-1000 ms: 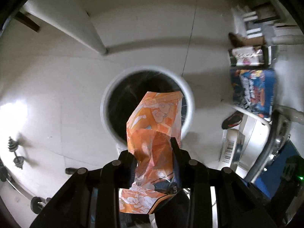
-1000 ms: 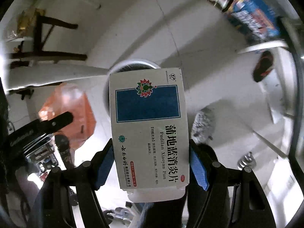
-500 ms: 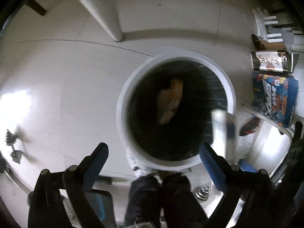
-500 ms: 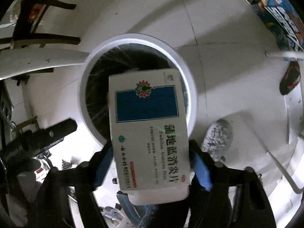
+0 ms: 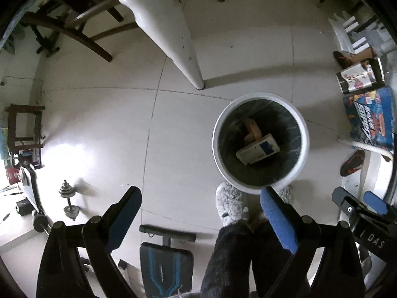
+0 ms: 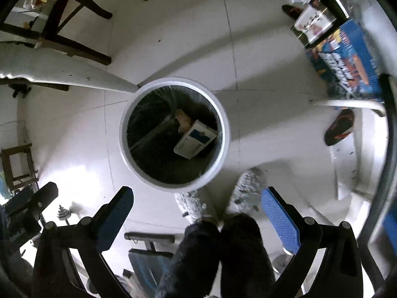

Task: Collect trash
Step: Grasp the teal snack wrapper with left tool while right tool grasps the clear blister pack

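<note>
A round white trash bin (image 5: 304, 129) with a dark liner stands on the tiled floor; it also shows in the right wrist view (image 6: 224, 134). Inside lie the white and blue medicine box (image 5: 258, 149) (image 6: 196, 139) and the orange snack bag (image 5: 251, 130) (image 6: 183, 120), partly under the box. My left gripper (image 5: 201, 211) is open and empty, above the floor to the left of the bin. My right gripper (image 6: 197, 207) is open and empty, above the bin's near rim.
The person's grey slippers (image 5: 230, 206) (image 6: 245, 188) stand just in front of the bin. A white table leg (image 5: 183, 57) is behind it. Coloured boxes (image 5: 369, 116), a shoe (image 5: 352, 162), dumbbells (image 5: 68, 201), a bench (image 5: 166, 263) and wooden chairs (image 6: 67, 24) lie around.
The left gripper opened and dropped the orange bag into the bin; then the right gripper opened and the medicine box fell in on top. Both grippers have risen above the bin.
</note>
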